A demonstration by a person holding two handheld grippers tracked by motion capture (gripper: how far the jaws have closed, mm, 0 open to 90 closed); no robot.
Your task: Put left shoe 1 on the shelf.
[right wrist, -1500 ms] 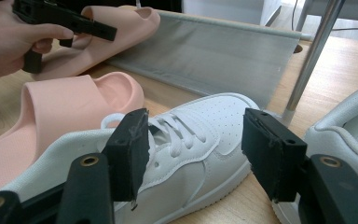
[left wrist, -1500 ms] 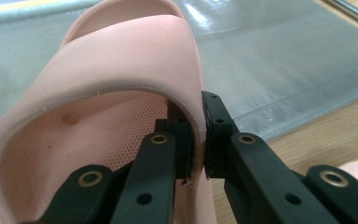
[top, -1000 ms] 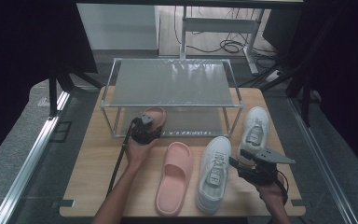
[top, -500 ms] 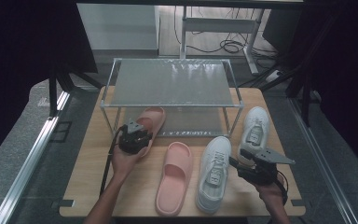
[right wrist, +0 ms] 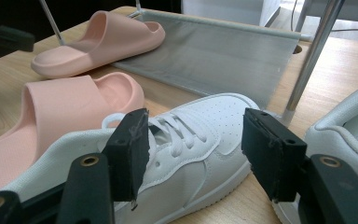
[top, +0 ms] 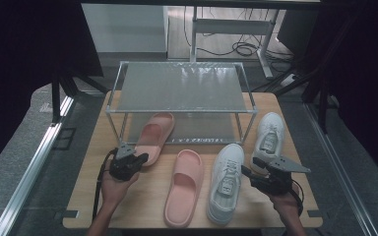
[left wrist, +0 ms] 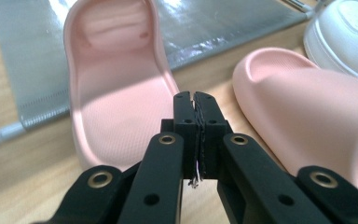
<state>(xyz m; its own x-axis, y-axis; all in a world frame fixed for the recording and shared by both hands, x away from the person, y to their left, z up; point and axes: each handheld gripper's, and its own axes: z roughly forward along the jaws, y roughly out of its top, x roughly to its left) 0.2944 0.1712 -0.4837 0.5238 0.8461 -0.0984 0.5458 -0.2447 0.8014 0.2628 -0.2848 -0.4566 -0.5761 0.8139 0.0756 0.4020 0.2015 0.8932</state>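
Slipper at centre left of the high view, toe hidden under the rack, heel just beside the left gripper; its jaws have just been closing and now meet on nothing. Right gripper, lower right, jaws spread beside the sneaker. Second slipper cut off in the left gripper view.

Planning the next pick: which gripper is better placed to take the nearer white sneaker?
Right. The right gripper sits open beside the white sneaker, fingers already spanning it; the left gripper is shut, by the pink slipper.
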